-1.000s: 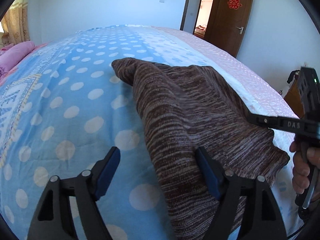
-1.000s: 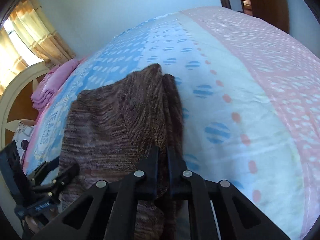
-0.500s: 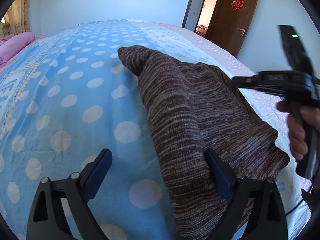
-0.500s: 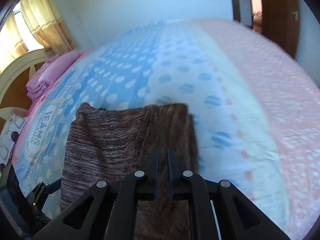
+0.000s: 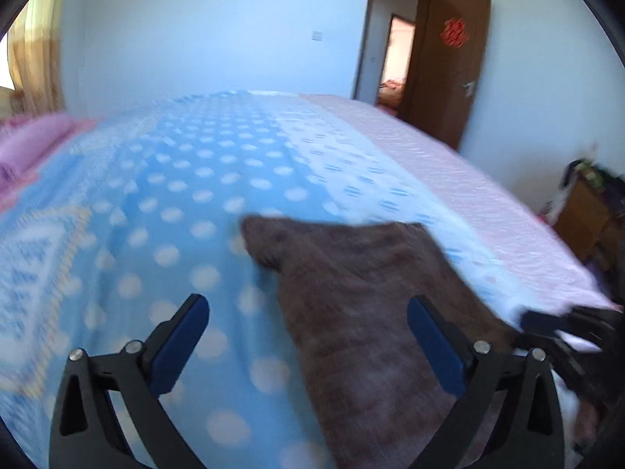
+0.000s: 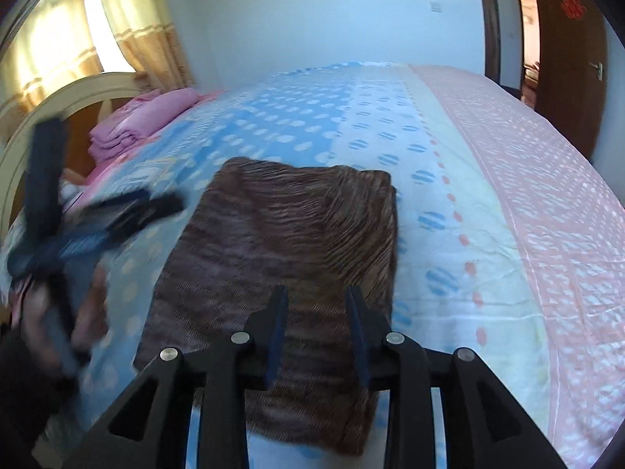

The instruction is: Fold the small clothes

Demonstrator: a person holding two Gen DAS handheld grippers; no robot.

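Fingers point(image 6: 278, 324) of my right gripper point(image 6: 316, 326) have just been parting, empty, above the folded brown garment point(image 6: 289, 234); my left gripper point(image 5: 306, 336) gapes wide, holding nothing.

Bright daylight glows through the curtain point(image 6: 58, 39) left of the right gripper point(image 6: 316, 328); both views motion-blurred, fisheye-bent, edges dark.

Garment: brown knit cloth point(image 6: 289, 234) lies folded flat on the bedspread point(image 6: 449, 195).
Right gripper point(image 6: 316, 305): jaws just opening, parted above it, nothing between.
Left gripper point(image 6: 117, 211): blurred, left side.
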